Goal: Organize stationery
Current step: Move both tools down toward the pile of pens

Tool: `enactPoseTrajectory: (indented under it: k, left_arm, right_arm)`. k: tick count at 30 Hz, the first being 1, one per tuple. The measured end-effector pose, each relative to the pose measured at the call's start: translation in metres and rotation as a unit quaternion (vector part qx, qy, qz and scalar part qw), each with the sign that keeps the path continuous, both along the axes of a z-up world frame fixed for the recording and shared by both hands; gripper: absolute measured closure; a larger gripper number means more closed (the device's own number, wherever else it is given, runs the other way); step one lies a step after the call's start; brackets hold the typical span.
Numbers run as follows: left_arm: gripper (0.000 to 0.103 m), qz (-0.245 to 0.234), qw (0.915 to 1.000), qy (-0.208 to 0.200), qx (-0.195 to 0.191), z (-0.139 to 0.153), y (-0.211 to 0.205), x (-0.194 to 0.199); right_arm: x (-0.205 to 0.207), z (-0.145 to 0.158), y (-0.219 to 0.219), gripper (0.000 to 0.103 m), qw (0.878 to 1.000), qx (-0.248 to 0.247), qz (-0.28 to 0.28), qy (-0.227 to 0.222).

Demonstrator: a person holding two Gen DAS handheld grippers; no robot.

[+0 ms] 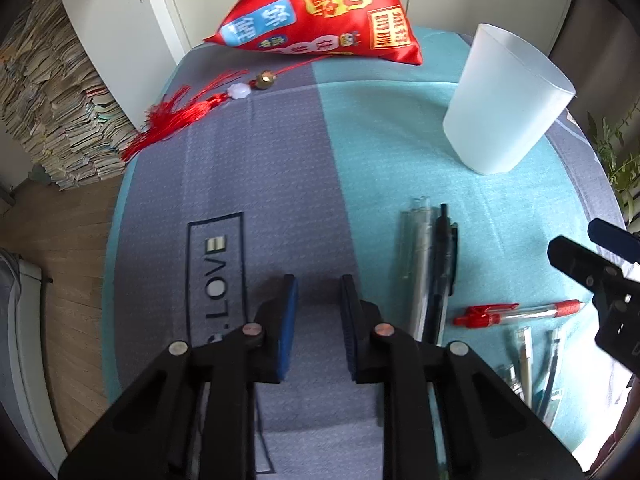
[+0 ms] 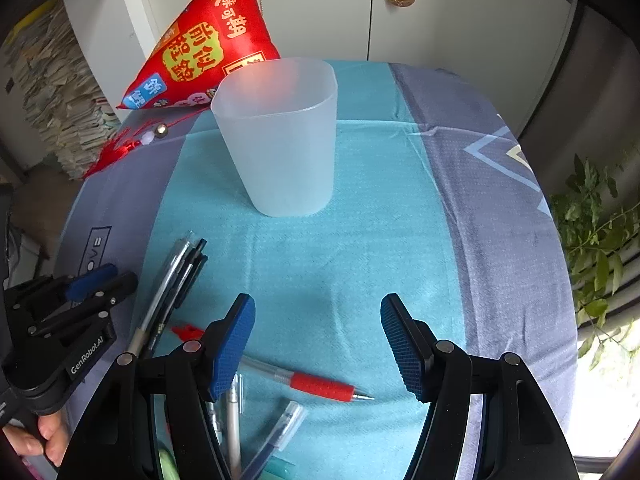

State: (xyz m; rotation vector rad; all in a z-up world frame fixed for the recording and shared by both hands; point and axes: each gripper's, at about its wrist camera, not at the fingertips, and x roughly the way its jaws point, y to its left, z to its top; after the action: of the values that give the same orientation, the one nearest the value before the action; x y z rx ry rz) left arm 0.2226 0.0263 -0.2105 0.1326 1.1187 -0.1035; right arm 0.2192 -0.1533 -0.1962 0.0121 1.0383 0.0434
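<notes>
A frosted plastic cup (image 1: 506,100) (image 2: 278,136) stands upright and looks empty on the blue cloth. Near it lie a clear pen and a black pen (image 1: 434,268) (image 2: 172,280) side by side, a red pen (image 1: 520,312) (image 2: 320,386) crosswise, and several more pens (image 1: 528,364) (image 2: 256,432) nearer me. My left gripper (image 1: 318,284) (image 2: 102,278) hovers empty, jaws a little apart, left of the pens. My right gripper (image 2: 318,308) (image 1: 588,248) is open wide and empty, above the red pen.
A red satin pouch (image 1: 320,8) (image 2: 204,44) with a tassel (image 1: 180,116) lies at the table's far left. White cabinets (image 2: 440,8) stand behind. A paper stack (image 1: 52,92) is at the left and a plant (image 2: 596,240) at the right.
</notes>
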Motion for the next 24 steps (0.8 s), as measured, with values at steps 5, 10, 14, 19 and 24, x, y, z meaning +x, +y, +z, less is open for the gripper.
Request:
enactPoseTrajectory:
  k: [5,10,14,19,24]
  left_arm:
    - [0.085,0.014,0.9998,0.009,-0.006,0.0,0.017,0.0]
    - [0.085,-0.001,0.9999,-0.012,-0.009,0.008,0.013,-0.006]
    - [0.082,-0.005,0.9997,-0.02,-0.008,0.014,0.015,-0.008]
    - [0.082,0.003,0.9998,-0.022,-0.002,0.015,0.022,-0.006]
    - [0.082,-0.002,0.9997,-0.023,-0.003,0.017,0.025,-0.004]
  right_arm:
    - [0.011,0.001,0.02,0.036,1.0,0.015,0.016,0.005]
    - [0.021,-0.003,0.043,0.036,0.999,0.01,0.03,0.017]
    - [0.029,-0.011,0.05,0.036,0.999,0.02,0.026,0.041]
    - [0.037,-0.021,0.06,0.036,0.998,0.019,0.024,0.056]
    - [0.035,-0.024,0.068,0.06,0.998,-0.026,0.034,0.05]
